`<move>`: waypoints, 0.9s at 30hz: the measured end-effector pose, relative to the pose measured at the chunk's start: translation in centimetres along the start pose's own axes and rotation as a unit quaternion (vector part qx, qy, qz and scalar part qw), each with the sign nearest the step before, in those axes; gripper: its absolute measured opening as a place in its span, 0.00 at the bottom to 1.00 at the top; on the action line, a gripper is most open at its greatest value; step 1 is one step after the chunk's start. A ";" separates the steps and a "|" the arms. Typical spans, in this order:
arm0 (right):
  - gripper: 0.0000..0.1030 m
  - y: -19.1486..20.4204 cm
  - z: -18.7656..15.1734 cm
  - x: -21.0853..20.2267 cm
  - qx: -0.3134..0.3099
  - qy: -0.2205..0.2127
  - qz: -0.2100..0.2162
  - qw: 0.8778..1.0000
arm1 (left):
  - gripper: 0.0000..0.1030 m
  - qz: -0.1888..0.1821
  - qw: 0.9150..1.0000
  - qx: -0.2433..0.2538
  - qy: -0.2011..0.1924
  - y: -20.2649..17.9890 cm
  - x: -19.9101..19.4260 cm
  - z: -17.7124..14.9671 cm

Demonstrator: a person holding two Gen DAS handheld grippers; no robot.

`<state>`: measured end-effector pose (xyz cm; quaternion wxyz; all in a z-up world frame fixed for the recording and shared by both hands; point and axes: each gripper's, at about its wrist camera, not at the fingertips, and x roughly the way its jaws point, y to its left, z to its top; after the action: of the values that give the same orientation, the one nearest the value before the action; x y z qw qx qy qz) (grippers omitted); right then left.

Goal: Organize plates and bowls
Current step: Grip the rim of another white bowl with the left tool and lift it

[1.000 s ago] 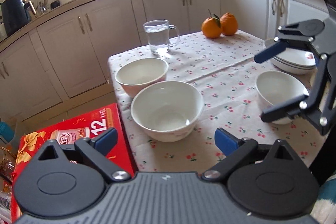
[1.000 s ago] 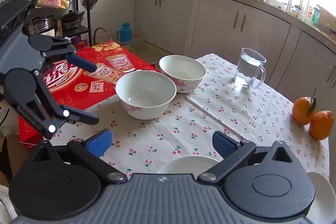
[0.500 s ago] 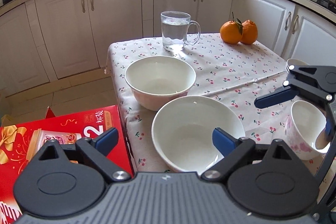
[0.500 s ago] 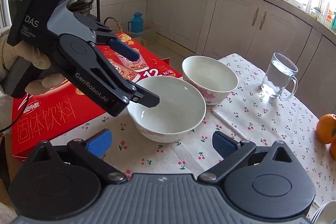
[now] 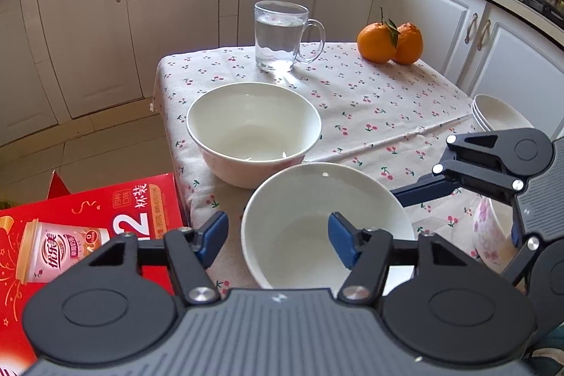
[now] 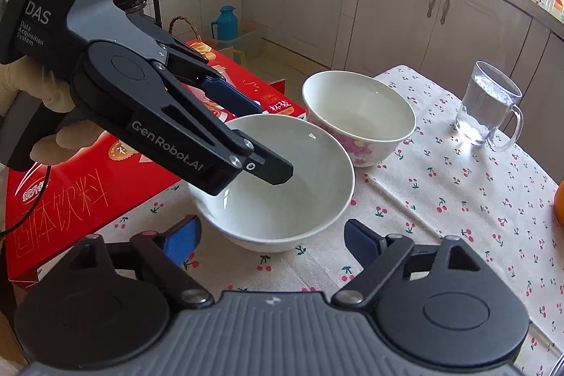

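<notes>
Left wrist view, left to right. Red drinks box (image 5: 88, 228) at lower left, off the table edge. The left gripper (image 5: 278, 240) fills the bottom centre; its jaws have just been closing, one blue pad outside the near rim of the nearest bowl (image 5: 328, 228) and one inside, straddling the wall. The outer pad appears to stand a little off the wall, so no grip as yet.

Above it, centre frame, the second bowl (image 5: 253, 133) sits just beside the nearest one on the cherry-print tablecloth (image 5: 370, 94). Glass mug (image 5: 282, 37) of water and two oranges (image 5: 389, 39) upper centre and upper right.

At right, the right gripper (image 5: 493, 210) reaches in; its jaws have just been closing around a small floral bowl (image 5: 490, 235), partly hidden, so contact cannot be told. Stacked plates (image 5: 493, 111) at the right edge.

Right wrist view: its own blue pads at the bottom stand apart, with only tablecloth seen between them. A gloved hand (image 6: 46, 115) at left holds the other gripper over the white bowl.

Progress: early. The plates look already stacked; all three bowls stand separate, none nested. Remaining, by judgement: close on each bowl, lift, nest them.
</notes>
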<state>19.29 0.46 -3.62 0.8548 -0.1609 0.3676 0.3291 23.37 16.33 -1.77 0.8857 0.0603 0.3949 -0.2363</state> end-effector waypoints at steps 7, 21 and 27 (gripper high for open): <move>0.80 0.2 0.0 0.0 -0.007 -0.001 -0.003 1.000 | 0.52 -0.006 1.000 0.004 0.009 0.1 0.3 0.0; 0.77 0.3 0.1 -0.5 -0.008 -0.008 0.001 1.000 | 0.45 -0.008 0.999 0.020 0.025 -0.3 0.5 0.2; 0.77 0.2 -0.1 -1.1 -0.007 -0.009 0.001 1.000 | 0.45 -0.007 0.999 0.022 0.026 -0.8 0.1 0.2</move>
<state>18.51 0.04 -2.86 0.8566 -0.1632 0.3574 0.3344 23.20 15.50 -1.65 0.8722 0.0831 0.4125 -0.2493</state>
